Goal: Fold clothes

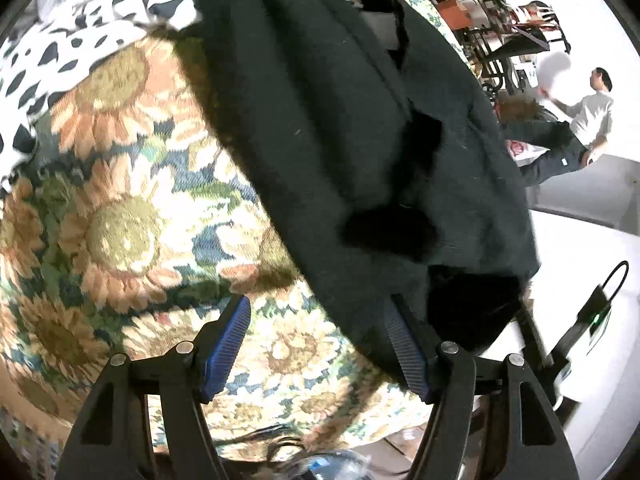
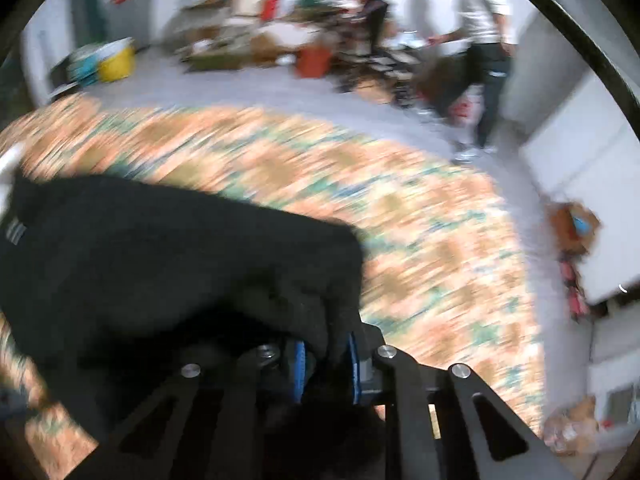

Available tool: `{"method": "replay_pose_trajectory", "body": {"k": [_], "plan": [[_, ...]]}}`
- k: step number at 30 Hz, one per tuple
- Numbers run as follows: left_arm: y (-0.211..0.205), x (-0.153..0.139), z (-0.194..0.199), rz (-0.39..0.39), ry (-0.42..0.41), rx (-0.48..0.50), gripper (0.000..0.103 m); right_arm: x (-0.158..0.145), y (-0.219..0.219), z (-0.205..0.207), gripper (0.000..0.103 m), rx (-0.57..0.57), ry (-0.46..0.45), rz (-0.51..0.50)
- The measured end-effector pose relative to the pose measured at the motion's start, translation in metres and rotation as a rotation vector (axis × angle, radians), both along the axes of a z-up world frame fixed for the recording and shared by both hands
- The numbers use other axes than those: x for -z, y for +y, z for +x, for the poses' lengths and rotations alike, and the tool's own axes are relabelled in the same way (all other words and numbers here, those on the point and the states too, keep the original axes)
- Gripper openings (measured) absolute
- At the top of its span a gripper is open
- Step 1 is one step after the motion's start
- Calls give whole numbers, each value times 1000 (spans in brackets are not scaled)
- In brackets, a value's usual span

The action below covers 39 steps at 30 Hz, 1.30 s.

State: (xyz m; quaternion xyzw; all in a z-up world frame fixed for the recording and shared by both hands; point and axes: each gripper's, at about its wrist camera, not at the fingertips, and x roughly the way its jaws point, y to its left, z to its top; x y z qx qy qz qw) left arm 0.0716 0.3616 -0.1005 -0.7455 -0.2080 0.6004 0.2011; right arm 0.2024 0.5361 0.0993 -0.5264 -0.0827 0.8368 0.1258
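Over a sunflower-print cloth [image 1: 120,208], the right gripper [image 2: 326,364] pinches a soft, limp dark garment [image 1: 360,128] by its edge while the left gripper [image 1: 316,344] gapes empty, likely best retaken at a corner.

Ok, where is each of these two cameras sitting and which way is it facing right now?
Left wrist: sits on the left gripper, angled down at the sunflower cloth and dark garment; its jaws stand open, nothing pinched.
Right wrist: sits on the right gripper, angled down across the same cloth toward the cluttered room; its jaws are closed on the dark garment. Heavily blurred.
Shared: the dark garment, the sunflower cloth, and a person in a white top in the background.
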Motion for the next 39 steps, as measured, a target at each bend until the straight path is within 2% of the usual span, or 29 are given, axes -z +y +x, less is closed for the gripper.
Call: {"method": "replay_pose_trajectory", "body": {"k": [2,5,7,9,10,11,12,14,15,19,21,25,28,33,35,39], "plan": [[4,-1,2,10,-13,-12,70,-10,36,-12,17,97,-14,-58],[15,-4,5,22,-17,-23,70,-14,76,-10,17,251,-13,7],[23,-4,7,21,-15,-5,70,-3,99,-1,20,377,-62,13],[28,-4,8,17,-17,10,70,3,110,16,33,473,-93,15],[30,-3,9,14,-21,17,70,4,109,22,50,488,-107,11],[31,0,10,10,-29,23,71,6,108,28,60,497,-119,5],[32,3,11,6,-37,29,72,5,102,34,63,460,-110,-27],[33,13,13,-14,-65,44,72,3,83,44,77,336,-89,-132],[33,18,15,-23,-79,51,72,2,70,49,77,256,-77,-198],[33,22,27,-31,-108,67,72,-2,24,62,78,85,-44,-290],[28,21,29,-43,-98,71,72,-7,1,62,79,21,-57,-308],[8,21,29,-95,-81,41,72,9,-28,47,79,-68,-137,-290],[-14,23,30,-94,-93,-13,72,29,-46,34,79,-101,-198,-310],[-42,28,32,-92,-123,-93,73,53,-74,20,85,-204,-303,-269],[-48,30,33,-77,-136,-119,73,58,-82,23,87,-241,-330,-262],[-49,27,33,20,-124,-166,72,67,-87,32,91,-273,-340,-268]]}}
